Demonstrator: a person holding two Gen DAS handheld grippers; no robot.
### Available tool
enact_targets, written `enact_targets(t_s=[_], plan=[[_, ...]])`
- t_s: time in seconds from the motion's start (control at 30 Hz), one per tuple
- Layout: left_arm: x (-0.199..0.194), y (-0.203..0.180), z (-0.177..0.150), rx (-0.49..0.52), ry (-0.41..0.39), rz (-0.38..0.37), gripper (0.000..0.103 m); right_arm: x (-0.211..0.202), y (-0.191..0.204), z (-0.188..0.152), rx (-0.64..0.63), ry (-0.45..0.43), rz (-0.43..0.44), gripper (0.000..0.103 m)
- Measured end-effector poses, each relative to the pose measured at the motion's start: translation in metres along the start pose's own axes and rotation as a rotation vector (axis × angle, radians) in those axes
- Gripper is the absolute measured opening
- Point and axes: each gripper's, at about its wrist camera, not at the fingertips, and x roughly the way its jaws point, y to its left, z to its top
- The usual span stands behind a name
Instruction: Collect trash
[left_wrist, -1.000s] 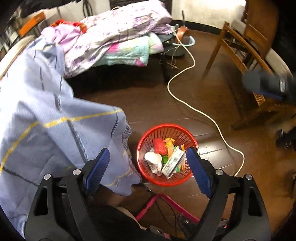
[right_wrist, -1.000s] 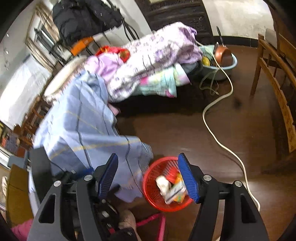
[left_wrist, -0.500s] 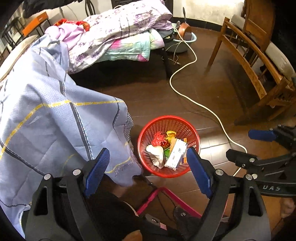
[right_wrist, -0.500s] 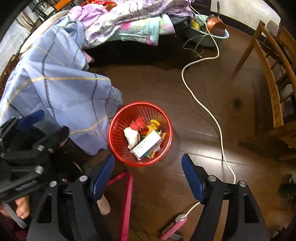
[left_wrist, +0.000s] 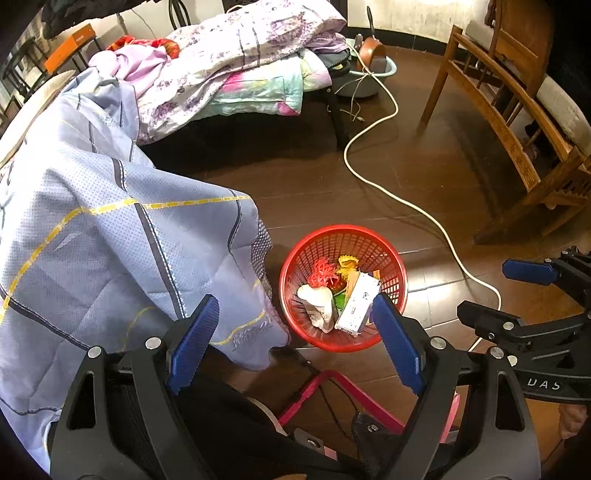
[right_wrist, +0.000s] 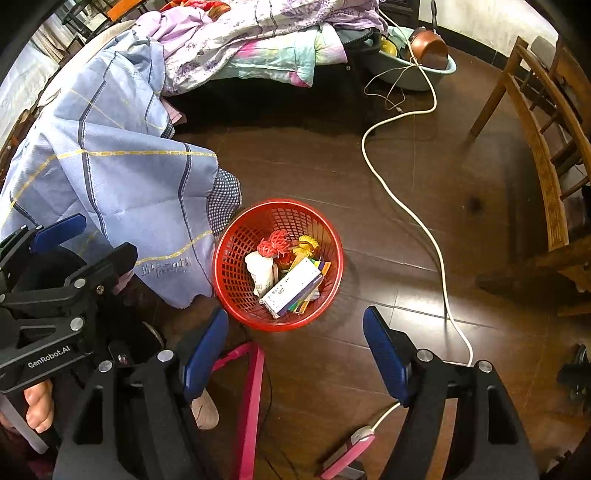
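Note:
A red mesh basket (left_wrist: 391, 254) stands on the dark wood floor and also shows in the right wrist view (right_wrist: 236, 258). Inside lie a white carton (left_wrist: 357, 303), a crumpled white cup (left_wrist: 318, 303), red netting (left_wrist: 320, 271) and yellow and green wrappers. In the right wrist view the carton (right_wrist: 293, 286) lies on top. My left gripper (left_wrist: 293, 345) is open and empty, held above the basket's near edge. My right gripper (right_wrist: 295, 354) is open and empty, just in front of the basket; its fingers show at the right of the left wrist view (left_wrist: 528, 271).
A blue checked quilt (left_wrist: 110, 236) hangs off the bed beside the basket's left side. A white cable (right_wrist: 406, 206) snakes across the floor to the right. A wooden chair (left_wrist: 517, 122) stands at right. A pink frame (right_wrist: 251, 398) lies on the floor under the grippers. A basin (right_wrist: 417, 70) sits at the back.
The right gripper swung down from looking across the room to above the basket and came in beside the left one. The left gripper barely moved. Both stayed open.

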Motion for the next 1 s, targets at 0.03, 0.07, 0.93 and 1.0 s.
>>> enact_targets(t_s=[0.03, 0.07, 0.93, 1.0], plan=[[0.0003, -0.0002, 0.0000, 0.001, 0.001, 0.000, 0.082, 0.0004, -0.0001, -0.0002, 0.000, 0.002, 0.001, 0.074], [0.0001, -0.0007, -0.0002, 0.003, -0.001, 0.001, 0.082, 0.0009, -0.0001, -0.0003, 0.000, 0.002, 0.002, 0.074], [0.0007, -0.0023, 0.0009, 0.015, -0.002, 0.013, 0.082, 0.0041, 0.0050, -0.0030, -0.005, 0.005, 0.002, 0.074], [0.0011, -0.0031, 0.0011, 0.013, -0.002, 0.017, 0.082, 0.0045, 0.0056, -0.0029, -0.006, 0.007, 0.004, 0.074]])
